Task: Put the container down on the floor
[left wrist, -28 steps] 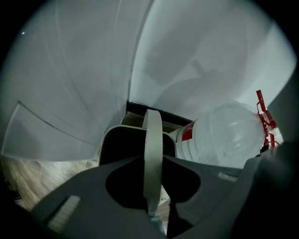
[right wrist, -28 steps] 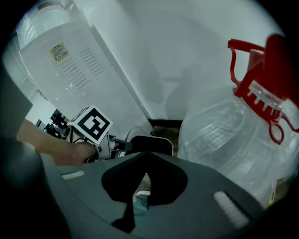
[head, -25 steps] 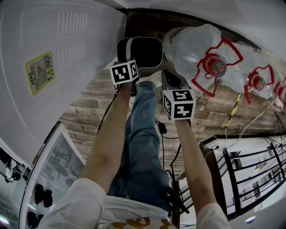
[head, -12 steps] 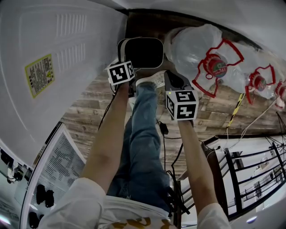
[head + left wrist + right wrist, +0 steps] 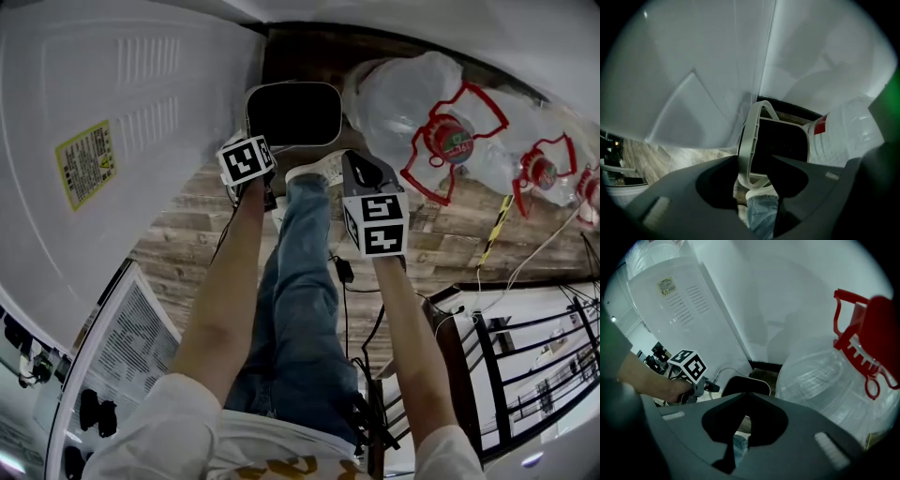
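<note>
- The container [image 5: 292, 114] stands in the corner of the wood-pattern floor [image 5: 183, 239], just beside the white appliance [image 5: 122, 131] on one side and the clear water jugs [image 5: 422, 98] on the other. Its dark mouth faces up at me.
- I read it as already down or very nearly so, but no view shows its base against that surface.
- My left tongs [image 5: 754, 160] are parted, with the container's thin white hoop handle [image 5: 748, 140] running through the gap. It lies against one jaw and stands clear of the other, so I judge it loose rather than clamped.
- My right tongs [image 5: 743, 420] are drawn to a narrow slit with nothing in them, only jeans showing through. They hang just beside the jugs, apart from the container.
- Handling: it looks like thin, stiff moulded plastic and seems empty, so I expect it to be light and easy to tip or skid on smooth boards.
- The hoop handle is the natural place to take it. It is slim and smooth, so it could swivel or slide in the jaws, and the rim would be my second choice.
- Hard to make out: the inside is plain black, its outer walls are hidden from above, and the marker cube covers the left jaws in the head view.
</note>
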The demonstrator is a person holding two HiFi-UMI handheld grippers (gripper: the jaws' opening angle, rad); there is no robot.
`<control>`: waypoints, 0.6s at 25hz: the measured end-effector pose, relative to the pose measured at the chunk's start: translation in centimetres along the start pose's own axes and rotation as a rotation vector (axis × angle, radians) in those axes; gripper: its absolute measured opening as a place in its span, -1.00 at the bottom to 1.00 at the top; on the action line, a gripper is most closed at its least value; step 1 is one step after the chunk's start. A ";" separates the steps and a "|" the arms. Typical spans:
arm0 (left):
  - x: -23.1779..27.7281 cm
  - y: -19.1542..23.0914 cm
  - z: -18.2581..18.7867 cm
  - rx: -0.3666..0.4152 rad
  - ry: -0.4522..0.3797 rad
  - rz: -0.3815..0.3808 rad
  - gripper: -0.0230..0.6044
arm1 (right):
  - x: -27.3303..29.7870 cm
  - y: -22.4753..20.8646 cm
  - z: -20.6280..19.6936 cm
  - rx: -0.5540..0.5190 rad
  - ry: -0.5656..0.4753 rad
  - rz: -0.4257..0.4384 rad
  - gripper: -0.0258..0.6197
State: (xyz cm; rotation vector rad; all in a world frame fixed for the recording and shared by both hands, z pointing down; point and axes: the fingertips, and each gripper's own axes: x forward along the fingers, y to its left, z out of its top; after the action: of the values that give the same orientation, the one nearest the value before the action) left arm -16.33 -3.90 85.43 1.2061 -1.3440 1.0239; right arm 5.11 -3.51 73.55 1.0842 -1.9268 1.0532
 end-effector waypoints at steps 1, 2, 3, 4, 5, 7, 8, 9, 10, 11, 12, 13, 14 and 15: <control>-0.1 0.1 -0.1 0.007 0.006 0.005 -0.33 | -0.1 -0.1 -0.1 0.002 0.000 -0.003 -0.83; -0.2 0.2 -0.2 0.016 0.011 0.010 -0.33 | -0.2 -0.2 -0.2 0.005 0.000 -0.005 -0.83; -0.3 0.3 -0.3 0.022 0.012 0.013 -0.33 | -0.3 -0.3 -0.3 0.009 -0.001 -0.005 -0.83; -0.4 0.4 -0.3 0.023 0.011 0.015 -0.33 | -0.5 -0.4 -0.5 0.015 -0.003 -0.003 -0.83; -0.5 0.5 -0.4 0.022 0.009 0.017 -0.33 | -0.7 -0.4 -0.6 0.020 -0.005 0.001 -0.83; -0.7 0.6 -0.4 0.022 0.004 0.022 -0.33 | -1.0 -0.4 -0.9 0.021 -0.007 0.003 -0.83; -0.8 0.6 -0.4 0.026 0.003 0.025 -0.33 | -1.1 -0.5 -1.0 0.018 -0.007 0.001 -0.83; -0.8 0.7 -0.4 0.031 0.003 0.028 -0.33 | -1.1 -0.4 -1.2 0.015 -0.008 -0.001 -0.83; -0.9 0.7 -0.4 0.036 0.003 0.030 -0.33 | -1.1 -0.4 -1.2 0.012 -0.010 -0.002 -0.83; -1.0 0.6 -0.4 0.041 0.004 0.031 -0.33 | -1.1 -0.3 -1.2 0.007 -0.013 -0.002 -0.83; -1.2 0.5 -0.4 0.046 0.005 0.026 -0.33 | -1.1 -0.1 -1.2 0.001 -0.016 -0.001 -0.83; -1.3 0.2 -0.4 0.051 0.005 0.018 -0.33 | -1.0 0.0 -1.2 -0.005 -0.018 0.001 -0.83; -1.5 -0.1 -0.5 0.055 0.004 0.009 -0.33 | -1.0 0.2 -1.1 -0.009 -0.019 0.004 -0.83; -1.6 -0.4 -0.5 0.059 0.003 0.000 -0.33 | -0.9 0.4 -1.1 -0.011 -0.019 0.008 -0.83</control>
State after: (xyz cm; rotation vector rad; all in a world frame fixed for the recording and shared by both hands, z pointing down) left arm -15.87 -3.25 83.88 1.2482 -1.3196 1.0713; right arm 5.31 -2.05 73.13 1.0849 -1.9511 1.0386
